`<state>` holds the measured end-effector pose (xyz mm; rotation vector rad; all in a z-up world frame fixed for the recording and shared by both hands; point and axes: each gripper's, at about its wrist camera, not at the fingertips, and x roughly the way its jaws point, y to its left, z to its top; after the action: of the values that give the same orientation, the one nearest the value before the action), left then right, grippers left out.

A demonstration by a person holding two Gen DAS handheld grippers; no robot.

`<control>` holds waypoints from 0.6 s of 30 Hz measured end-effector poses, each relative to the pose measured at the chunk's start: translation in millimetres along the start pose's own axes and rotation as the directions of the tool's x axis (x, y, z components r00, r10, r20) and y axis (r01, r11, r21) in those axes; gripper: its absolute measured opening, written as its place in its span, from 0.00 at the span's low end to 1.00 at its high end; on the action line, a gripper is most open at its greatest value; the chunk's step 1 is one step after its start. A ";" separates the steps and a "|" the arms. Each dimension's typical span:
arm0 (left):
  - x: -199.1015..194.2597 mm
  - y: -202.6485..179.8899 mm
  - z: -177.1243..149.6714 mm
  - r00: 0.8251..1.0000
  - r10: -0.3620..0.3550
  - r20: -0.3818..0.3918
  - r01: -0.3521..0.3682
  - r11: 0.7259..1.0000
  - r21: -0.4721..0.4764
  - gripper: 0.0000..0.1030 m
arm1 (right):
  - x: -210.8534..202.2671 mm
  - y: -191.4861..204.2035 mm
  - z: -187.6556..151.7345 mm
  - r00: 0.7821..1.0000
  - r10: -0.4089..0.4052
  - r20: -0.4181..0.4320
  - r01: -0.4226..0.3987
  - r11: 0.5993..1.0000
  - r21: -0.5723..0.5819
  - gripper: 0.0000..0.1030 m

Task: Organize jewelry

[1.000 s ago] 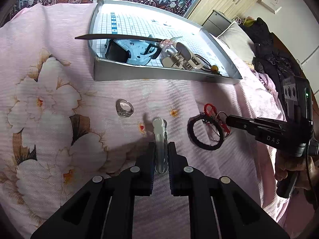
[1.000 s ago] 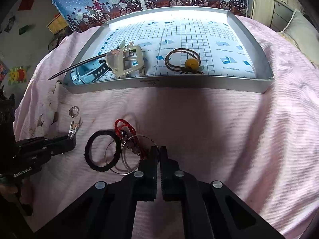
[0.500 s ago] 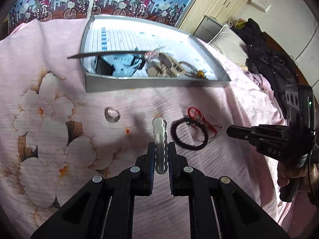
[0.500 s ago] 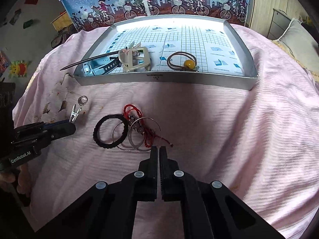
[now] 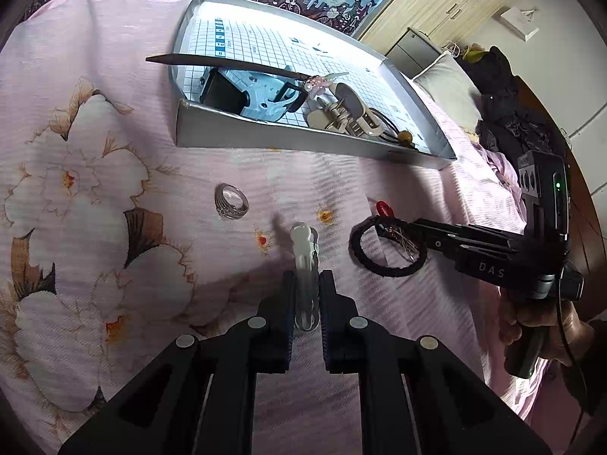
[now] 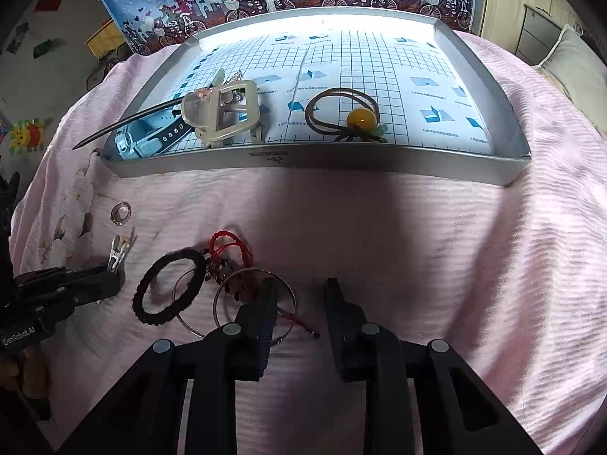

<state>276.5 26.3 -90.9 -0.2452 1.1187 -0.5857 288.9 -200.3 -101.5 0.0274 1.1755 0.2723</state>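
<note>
My left gripper is shut on a clear hair clip, held just above the pink bedspread. A silver ring lies to the left of it. To the right a black braided bracelet lies with a red cord. My right gripper stands open low over the spread, and its left finger overlaps thin silver bangles. The black bracelet and red cord lie left of it. The silver tray holds a cream hair claw, a yellow-bead hair tie, a blue watch and a dark hair stick.
The tray sits at the far side of the bed, and the hair stick pokes out over its left wall. A hand holds the right gripper's handle. A pillow and dark clothes lie beyond the tray's right end.
My right gripper has opened and moved forward and down to the silver bangles. The left gripper still holds the clip and has come closer to the spread.
</note>
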 end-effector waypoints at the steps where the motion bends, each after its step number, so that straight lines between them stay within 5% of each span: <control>1: -0.2 0.3 0.1 1.000 0.001 0.000 -0.001 1.000 0.002 0.09 | 0.0 0.8 -0.5 1.000 0.003 -0.007 -0.003 1.000 -0.009 0.23; 8: -1.5 -4.6 -0.2 1.000 0.007 0.007 -0.008 1.000 0.024 0.09 | 0.5 11.2 -16.0 0.999 -0.012 -0.045 0.010 0.998 -0.061 0.10; 18: -13.5 -19.1 -2.7 0.997 0.011 0.073 -0.016 0.997 0.070 0.09 | -39.6 18.8 -36.3 0.997 -0.033 0.070 0.039 0.996 -0.079 0.03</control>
<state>263.9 18.3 -72.8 -0.1965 1.0272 -0.5987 237.9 -195.4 -76.6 -0.0546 1.0950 0.2846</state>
